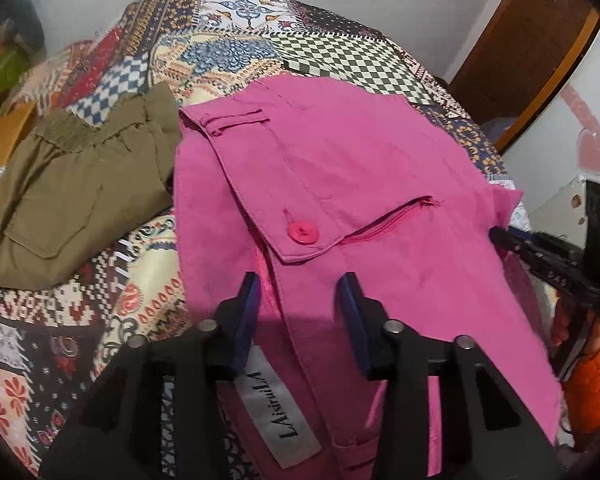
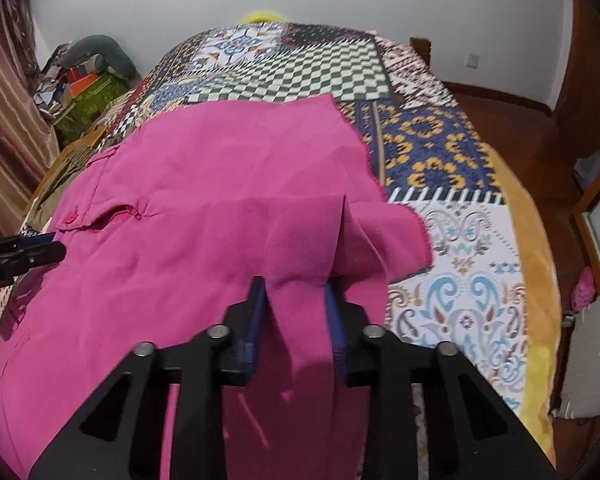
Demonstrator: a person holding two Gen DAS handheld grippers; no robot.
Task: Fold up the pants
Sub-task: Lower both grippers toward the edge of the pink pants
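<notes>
Gripping a raised ridge of the bright pink cotton pants (image 2: 204, 184) between its blue pads, my right gripper (image 2: 296, 292) pinches the cloth near the pants' right-hand border, where a loose flap of the same pink fabric spills toward the bedspread's right edge. My left gripper (image 1: 300, 288) sits over the waistband end, its two blue-lined fingers (image 1: 249, 292) straddling the pink cloth just below a buttoned pocket flap; a strip of fabric lies between them, but I cannot tell whether the pads actually press on it. A round pink button (image 1: 302, 233) fastens that flap, and a white woven label (image 1: 278, 412) printed with dark letters shows under my left finger.

The pants lie spread flat across the near half of the patchwork-patterned bedspread (image 2: 440, 152), waistband toward its left side, legs running toward its right. Folded olive-green cargo trousers (image 1: 72, 200) rest beside the pink pair at the bedspread's left edge, their border touching or just meeting the pink cloth. From the left wrist view my right gripper's black body (image 1: 556, 260) reaches in at the pants' right border.
</notes>
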